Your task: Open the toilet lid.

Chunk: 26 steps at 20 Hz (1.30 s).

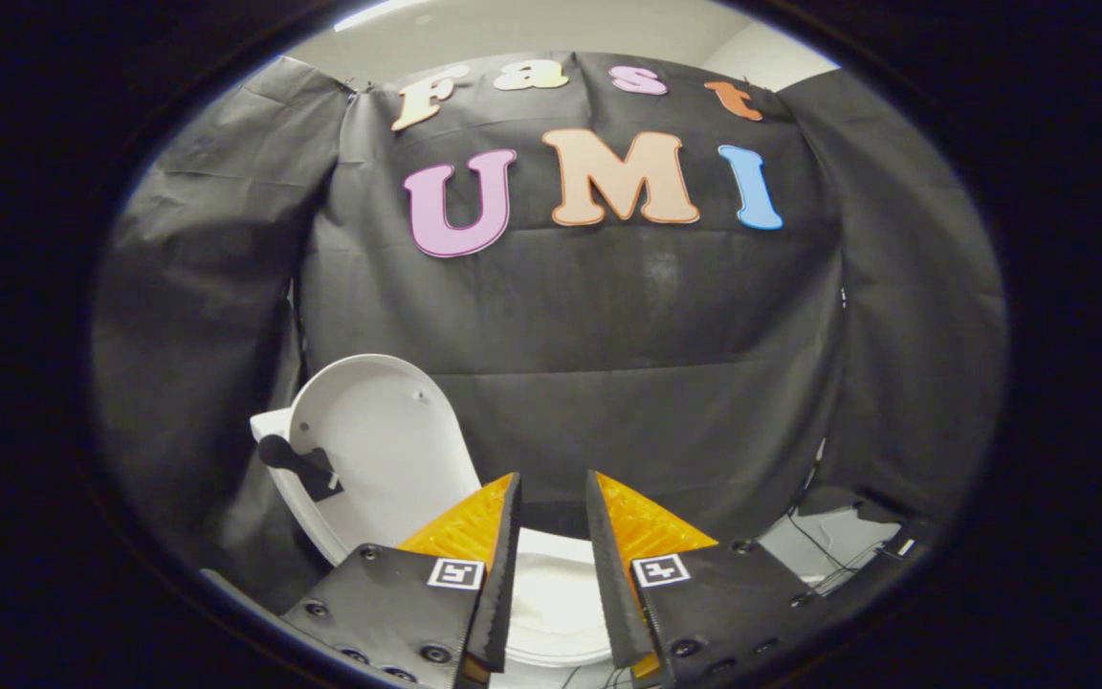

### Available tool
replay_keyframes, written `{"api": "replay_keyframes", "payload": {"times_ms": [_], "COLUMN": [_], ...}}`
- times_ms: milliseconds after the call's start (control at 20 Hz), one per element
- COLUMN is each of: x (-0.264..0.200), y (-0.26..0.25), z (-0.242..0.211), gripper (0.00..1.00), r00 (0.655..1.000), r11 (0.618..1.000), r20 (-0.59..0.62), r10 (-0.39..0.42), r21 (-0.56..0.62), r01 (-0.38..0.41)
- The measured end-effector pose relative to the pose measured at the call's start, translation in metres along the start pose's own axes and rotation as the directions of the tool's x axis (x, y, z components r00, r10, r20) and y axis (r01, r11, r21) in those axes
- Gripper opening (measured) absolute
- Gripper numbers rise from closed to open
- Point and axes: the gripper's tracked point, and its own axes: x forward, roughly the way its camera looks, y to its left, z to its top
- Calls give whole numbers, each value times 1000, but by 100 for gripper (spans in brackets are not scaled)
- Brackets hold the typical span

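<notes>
Toilet lid raised upright, leaned back against the black cloth wall, seen beyond and left of the fingers, gripper held parted with nothing gripped, white bowl viewed between them.

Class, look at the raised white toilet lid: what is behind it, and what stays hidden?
Behind the raised white plastic toilet lid hangs the black cloth booth wall. The lid covers whatever stands directly behind it. The hand-held gripper is open, holding nothing, above the white toilet bowl.
</notes>
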Motion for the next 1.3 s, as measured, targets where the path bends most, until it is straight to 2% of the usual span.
{"api": "replay_keyframes", "payload": {"times_ms": [250,400,550,700,850,1100,1150,1300], "x": [-28,-35,-37,-39,-44,-56,-61,-78], "y": [-24,-39,-55,-59,-65,-79,-75,-78], "z": [-6,-10,-27,-42,-45,-55,-51,-55], "gripper": [43,44,46,47,47,47,47,46], "r00": [1000,999,1000,996,996,994,993,992], "r11": [996,995,993,989,990,995,997,998], "r20": [11,28,-10,-66,-69,-109,-107,-115], "r10": [15,24,20,54,61,21,49,56], "r21": [-85,-99,-119,-132,-119,-90,-57,-18], "r01": [-15,-21,-21,-62,-69,-31,-55,-58]}}
